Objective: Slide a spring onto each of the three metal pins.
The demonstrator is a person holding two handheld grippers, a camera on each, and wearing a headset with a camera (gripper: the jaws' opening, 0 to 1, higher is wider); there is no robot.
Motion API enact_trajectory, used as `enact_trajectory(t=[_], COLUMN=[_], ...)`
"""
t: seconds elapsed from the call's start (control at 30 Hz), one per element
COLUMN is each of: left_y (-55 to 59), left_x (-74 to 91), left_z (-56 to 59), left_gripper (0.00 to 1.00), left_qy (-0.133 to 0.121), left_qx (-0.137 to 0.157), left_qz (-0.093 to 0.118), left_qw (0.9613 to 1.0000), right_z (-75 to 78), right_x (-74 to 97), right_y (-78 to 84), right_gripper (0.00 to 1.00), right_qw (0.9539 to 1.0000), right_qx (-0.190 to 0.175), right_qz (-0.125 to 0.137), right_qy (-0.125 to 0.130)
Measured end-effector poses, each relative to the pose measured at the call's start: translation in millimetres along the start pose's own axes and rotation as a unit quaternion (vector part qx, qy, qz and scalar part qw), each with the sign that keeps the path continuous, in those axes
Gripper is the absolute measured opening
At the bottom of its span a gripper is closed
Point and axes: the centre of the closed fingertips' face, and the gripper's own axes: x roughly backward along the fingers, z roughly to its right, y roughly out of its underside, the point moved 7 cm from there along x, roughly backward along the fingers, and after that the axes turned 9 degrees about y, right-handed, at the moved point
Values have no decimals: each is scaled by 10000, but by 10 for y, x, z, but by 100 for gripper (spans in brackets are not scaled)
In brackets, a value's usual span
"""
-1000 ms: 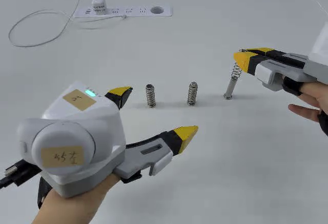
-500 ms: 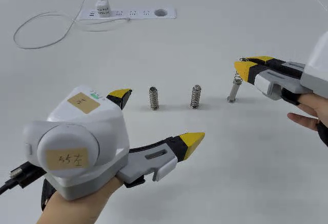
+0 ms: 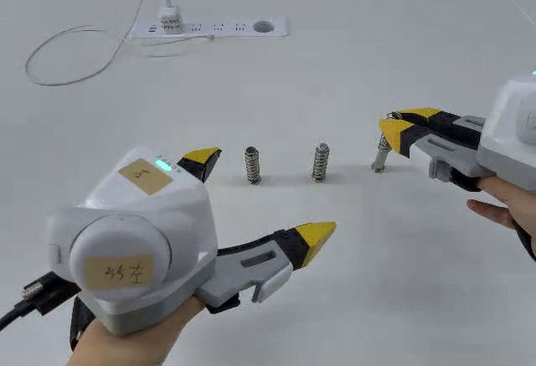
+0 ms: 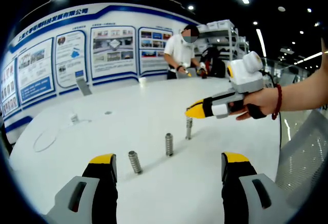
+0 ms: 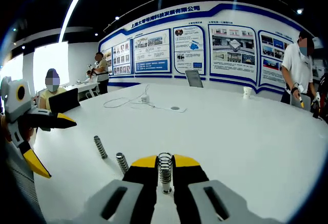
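Left gripper (image 3: pixel 260 196) nearest, front-left of the third pin (image 3: pixel 380 162), fingers wide apart, empty. Middle pin (image 3: pixel 320 162) and first pin (image 3: pixel 253 166), both sprung, in a row left of it. Right gripper (image 3: pixel 395 125) fingers clamped on spring (image 5: pixel 164 166), over its top. Power strip (image 3: pixel 209 27) far behind-left.

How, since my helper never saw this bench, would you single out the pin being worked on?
On the white workbench, look nearer than the power strip for a short row. Take the rightmost pin: unlike its free, upright neighbours, it leans, its spring pinched in the right claw.
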Motion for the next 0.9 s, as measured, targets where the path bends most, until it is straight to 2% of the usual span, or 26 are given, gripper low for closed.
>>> enact_trajectory(t=[0.2,0.9], left_y=[6,43], left_x=[-3,23], left_z=[-3,-28], left_gripper=[85,85], left_qy=[-8,-52], left_qx=[5,77], left_qz=[-12,-55], left_qw=[10000,9999], right_z=[-26,-59], right_x=[-2,-50], right_y=[58,278], right_gripper=[11,12], right_qw=[9999,9987], right_qx=[120,6], right_qz=[-101,-519], right_qy=[4,2])
